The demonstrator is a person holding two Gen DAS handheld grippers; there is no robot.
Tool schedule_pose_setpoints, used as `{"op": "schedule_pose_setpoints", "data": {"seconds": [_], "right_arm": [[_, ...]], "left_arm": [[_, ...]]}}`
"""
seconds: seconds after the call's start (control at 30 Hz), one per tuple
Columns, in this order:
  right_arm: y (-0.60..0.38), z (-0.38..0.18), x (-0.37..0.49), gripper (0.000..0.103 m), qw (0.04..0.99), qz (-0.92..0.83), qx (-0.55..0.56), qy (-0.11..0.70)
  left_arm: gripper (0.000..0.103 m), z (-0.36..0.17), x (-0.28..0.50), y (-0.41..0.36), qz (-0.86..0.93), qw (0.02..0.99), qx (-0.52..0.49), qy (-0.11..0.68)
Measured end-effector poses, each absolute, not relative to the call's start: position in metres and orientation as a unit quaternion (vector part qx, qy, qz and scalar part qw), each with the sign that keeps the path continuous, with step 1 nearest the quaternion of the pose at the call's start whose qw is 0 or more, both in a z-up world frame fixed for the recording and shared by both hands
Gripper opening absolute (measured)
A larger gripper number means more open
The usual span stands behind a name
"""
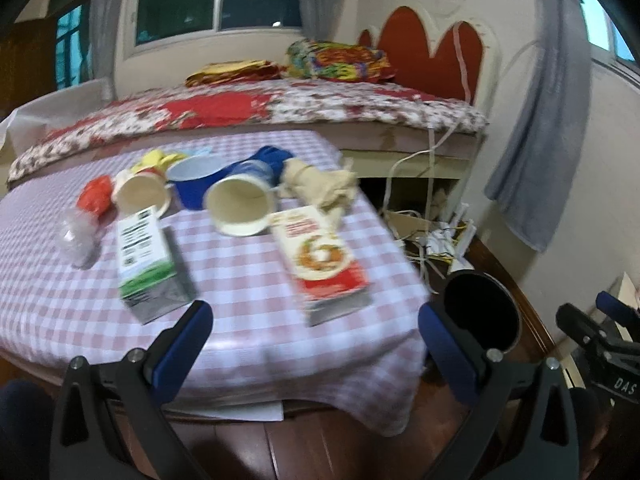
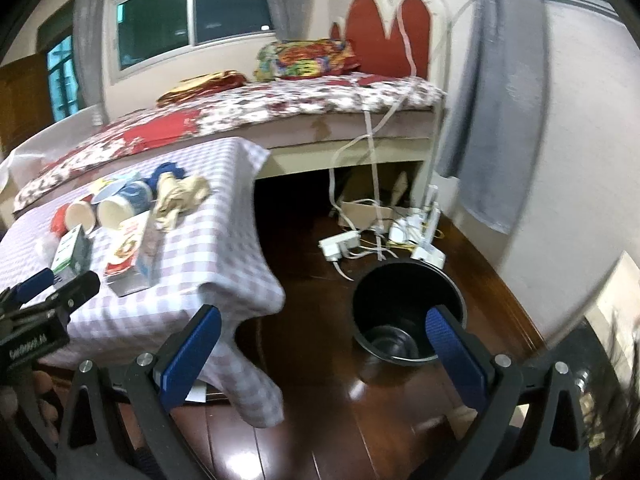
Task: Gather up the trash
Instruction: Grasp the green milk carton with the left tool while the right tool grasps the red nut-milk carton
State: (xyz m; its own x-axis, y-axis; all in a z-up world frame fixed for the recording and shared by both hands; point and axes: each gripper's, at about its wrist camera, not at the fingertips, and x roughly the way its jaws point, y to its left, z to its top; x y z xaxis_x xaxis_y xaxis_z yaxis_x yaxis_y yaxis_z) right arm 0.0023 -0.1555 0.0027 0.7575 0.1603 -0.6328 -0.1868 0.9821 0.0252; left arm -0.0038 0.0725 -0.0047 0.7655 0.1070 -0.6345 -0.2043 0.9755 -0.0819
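Trash lies on a checked tablecloth [image 1: 248, 280]: a green-and-white carton [image 1: 148, 264], a red carton [image 1: 320, 260], two tipped paper cups [image 1: 240, 208] [image 1: 140, 194], a blue bowl [image 1: 196, 184], crumpled beige paper [image 1: 320, 188], a red wrapper [image 1: 94, 196] and clear plastic [image 1: 78, 236]. My left gripper [image 1: 316, 336] is open and empty at the table's near edge, just short of the cartons. My right gripper [image 2: 324, 344] is open and empty over the floor, between the table corner and the black bin [image 2: 408, 312]. The bin looks empty.
A bed [image 2: 280, 108] with a floral cover stands behind the table. Power strips and cables [image 2: 384, 240] lie on the wooden floor beyond the bin. A grey curtain [image 2: 492, 120] hangs at the right wall. The tablecloth corner [image 2: 252, 384] droops near the right gripper.
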Motion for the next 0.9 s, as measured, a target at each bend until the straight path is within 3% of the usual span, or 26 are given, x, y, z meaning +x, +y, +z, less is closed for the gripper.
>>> {"op": "schedule_pose_setpoints", "data": {"seconds": [0.57, 0.9], "right_arm": [[-0.036, -0.015, 0.025, 0.103, 0.909, 0.242, -0.072, 0.331], [0.015, -0.036, 0.049, 0.09, 0.883, 0.297, -0.094, 0.352]], "left_arm": [[0.103, -0.02, -0.021, 0.161, 0.208, 0.916, -0.091, 0.332], [0.103, -0.033, -0.016, 0.182, 0.217, 0.907, -0.095, 0.348]]}}
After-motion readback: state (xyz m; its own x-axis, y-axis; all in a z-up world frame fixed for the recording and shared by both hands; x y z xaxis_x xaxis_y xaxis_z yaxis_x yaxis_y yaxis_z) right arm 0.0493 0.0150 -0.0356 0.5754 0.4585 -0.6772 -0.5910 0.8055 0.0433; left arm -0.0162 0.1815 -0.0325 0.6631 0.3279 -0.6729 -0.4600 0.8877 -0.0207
